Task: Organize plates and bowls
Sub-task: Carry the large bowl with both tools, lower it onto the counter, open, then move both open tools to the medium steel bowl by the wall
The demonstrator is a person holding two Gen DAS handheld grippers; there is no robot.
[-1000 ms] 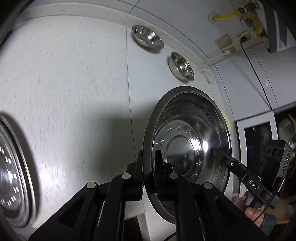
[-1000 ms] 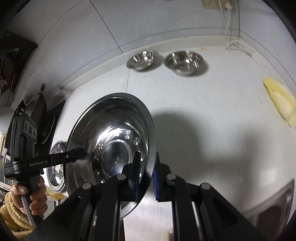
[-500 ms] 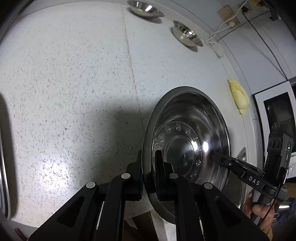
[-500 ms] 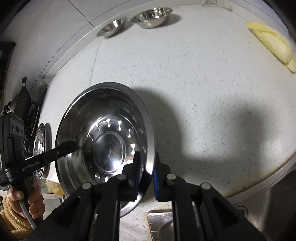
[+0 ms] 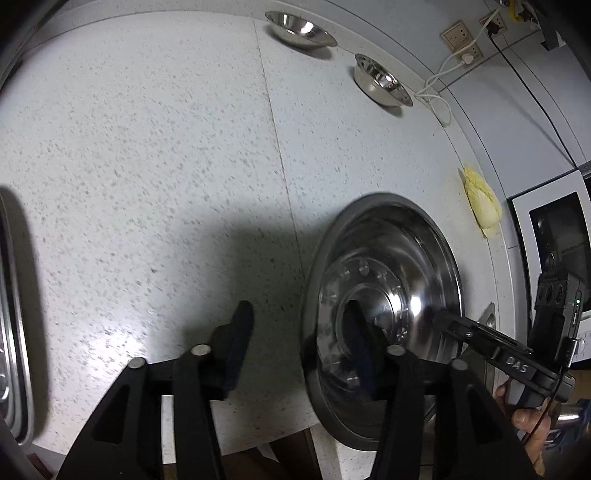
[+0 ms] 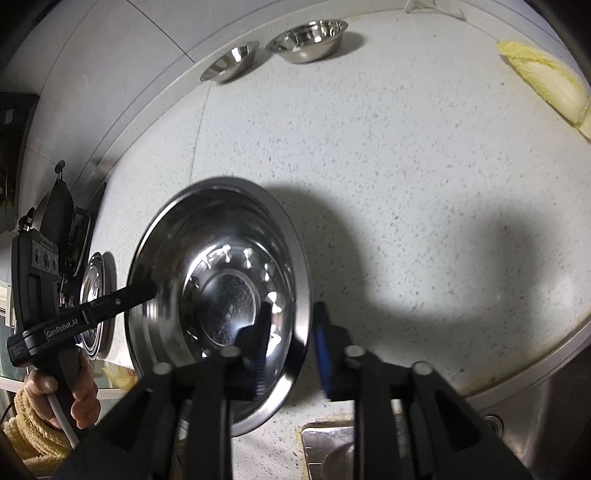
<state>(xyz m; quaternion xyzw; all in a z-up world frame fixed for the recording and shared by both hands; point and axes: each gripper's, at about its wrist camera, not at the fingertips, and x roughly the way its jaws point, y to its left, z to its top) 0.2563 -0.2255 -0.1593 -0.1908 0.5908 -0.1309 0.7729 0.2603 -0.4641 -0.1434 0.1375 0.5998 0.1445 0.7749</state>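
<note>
Worktop (image 5: 155,155): pale speckled stone is filling both views, with a seam running across it toward the wall.
Large steel bowl (image 6: 221,295): it is sitting near the front edge of the worktop, at about 4 o'clock in the left wrist view and about 8 o'clock in the right wrist view, its rim blurred in both.
Left claw (image 5: 301,345): its jaws are standing wide, one finger outside the bowl's rim and the other inside over the base, neither pressing on the rim.
Right claw (image 6: 291,347): its jaws are also parted, straddling the opposite rim with one finger inside and one outside, gripping nothing.
Small bowls: a shallow steel bowl (image 5: 300,29) and a deeper steel bowl (image 5: 382,79) are resting side by side near the back wall, around 12 to 1 o'clock.
Left view only: a wall socket (image 5: 461,38) with a white cord is showing at 1 o'clock, and a dark appliance window (image 5: 561,236) at 3 o'clock.
Right view only: a sink corner (image 6: 332,450) is showing at 6 o'clock, and another steel dish (image 6: 94,302) at 9 o'clock, behind the left claw's handle.
Cabbage piece (image 6: 546,81): it is lying on the worktop well apart from the bowls, at 2 o'clock.
</note>
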